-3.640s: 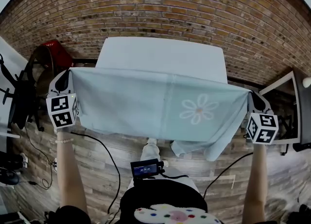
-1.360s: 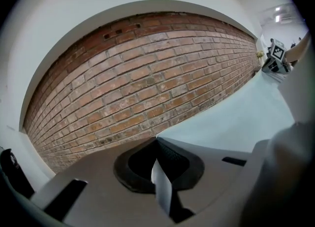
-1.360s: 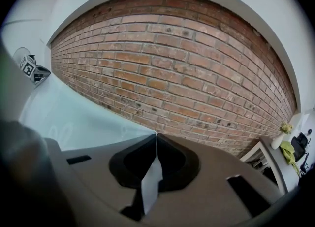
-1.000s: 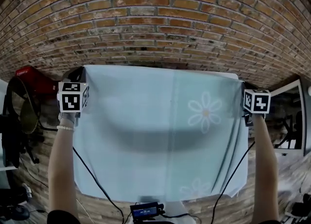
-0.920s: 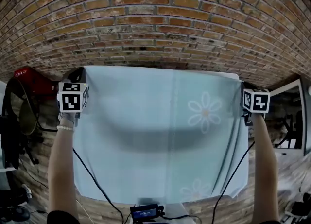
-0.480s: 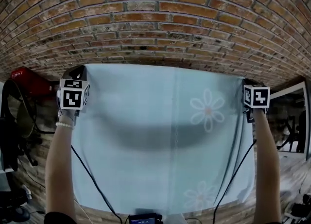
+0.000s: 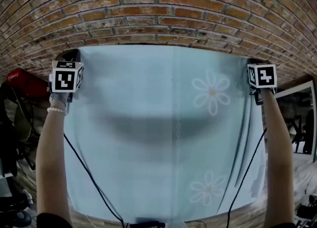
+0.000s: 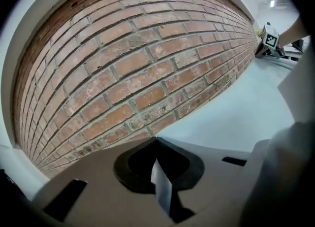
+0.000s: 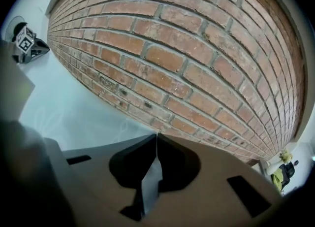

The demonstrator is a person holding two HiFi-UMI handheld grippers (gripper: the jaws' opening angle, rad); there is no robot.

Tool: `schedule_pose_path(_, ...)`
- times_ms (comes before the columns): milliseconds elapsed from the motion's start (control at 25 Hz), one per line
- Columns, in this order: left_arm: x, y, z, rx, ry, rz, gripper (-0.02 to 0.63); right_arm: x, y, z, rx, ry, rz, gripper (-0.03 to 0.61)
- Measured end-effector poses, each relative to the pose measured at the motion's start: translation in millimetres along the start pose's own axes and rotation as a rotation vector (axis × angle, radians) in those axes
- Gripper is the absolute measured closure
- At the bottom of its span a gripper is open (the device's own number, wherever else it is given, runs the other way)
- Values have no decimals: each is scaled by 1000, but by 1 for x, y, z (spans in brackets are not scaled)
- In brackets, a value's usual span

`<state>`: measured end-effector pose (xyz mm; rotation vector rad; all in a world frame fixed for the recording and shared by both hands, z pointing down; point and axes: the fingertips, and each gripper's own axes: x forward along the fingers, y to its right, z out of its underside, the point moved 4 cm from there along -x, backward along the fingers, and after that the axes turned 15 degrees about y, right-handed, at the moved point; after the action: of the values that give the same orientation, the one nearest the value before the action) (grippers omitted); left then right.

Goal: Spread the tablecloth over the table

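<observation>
We see a big brick wall far in front of us. It fills the top of the head view and most of both gripper views.

Next comes the pale blue tablecloth. It is stretched wide from left to right in front of the wall, and its near edge hangs down close to us. Only the head view shows the whole cloth. The gripper views show just its far edge by the bricks.

Our left arm and right arm reach up along the two sides of the cloth.

The left gripper has its jaws pressed together on a far corner of the cloth. A thin fold of cloth sticks out behind the tips. The right gripper pinches the other far corner the same way. The head view does not show this pinch; there we see mostly the marker cubes.

Each gripper view also shows the other gripper's cube, tiny and far off.

The head view alone shows two white flowers on the right half of the cloth, two black cables running over it, and a red thing at the left.

Only the right gripper view shows a small yellow-green thing at the far right.
</observation>
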<state>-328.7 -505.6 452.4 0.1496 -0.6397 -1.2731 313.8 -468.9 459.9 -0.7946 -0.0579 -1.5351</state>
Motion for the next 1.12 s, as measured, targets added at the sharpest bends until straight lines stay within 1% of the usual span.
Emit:
schedule_pose_path(160, 10, -13, -11, 8, 15, -19, 598, 9, 4, -23, -19, 35, 20, 545)
schedule_pose_path(320, 19, -18, -13, 8, 17, -31, 598, 17, 4, -29, -30, 42, 21, 545)
schedule_pose_path(440, 24, -12, -3, -1, 4, -33, 598, 27, -3, -19, -30, 25, -9, 545)
schedule_pose_path(600, 34, 8, 10, 87, -36, -15, 598, 39, -19, -4, -53, 6, -54, 545)
schedule_pose_path(640, 36, 13, 14, 99, -46, -9, 597, 42, -23, 0, -58, -2, -61, 545)
schedule_pose_path(720, 39, 22, 22, 97, -58, 9, 594, 46, -31, 6, -74, -13, -80, 543)
schedule_pose_path(760, 40, 24, 25, 90, -61, 18, 580, 49, -34, 7, -79, -15, -96, 541)
schedule_pose_path(800, 41, 26, 27, 81, -63, 25, 553, 51, -37, 8, -76, -16, -113, 530)
schedule_pose_path(840, 41, 26, 27, 67, -63, 32, 517, 52, -39, 9, -67, -17, -130, 473)
schedule_pose_path(880, 42, 26, 26, 47, -58, 37, 484, 52, -40, 11, -51, -18, -147, 399)
schedule_pose_path(920, 41, 25, 26, 21, -53, 41, 450, 52, -41, 12, -31, -20, -166, 361)
schedule_pose_path(960, 40, 24, 27, -5, -52, 41, 409, 51, -41, 13, -4, -23, -188, 335)
schedule_pose_path(1000, 37, 21, 28, -23, -58, 39, 388, 49, -42, 14, 25, -26, -212, 311)
schedule_pose_path(1040, 34, 18, 31, -30, -67, 36, 370, 46, -43, 16, 50, -32, -233, 294)
schedule_pose_path(1120, 25, 10, 33, -41, -75, 21, 362, 37, -40, 19, 70, -38, -252, 287)
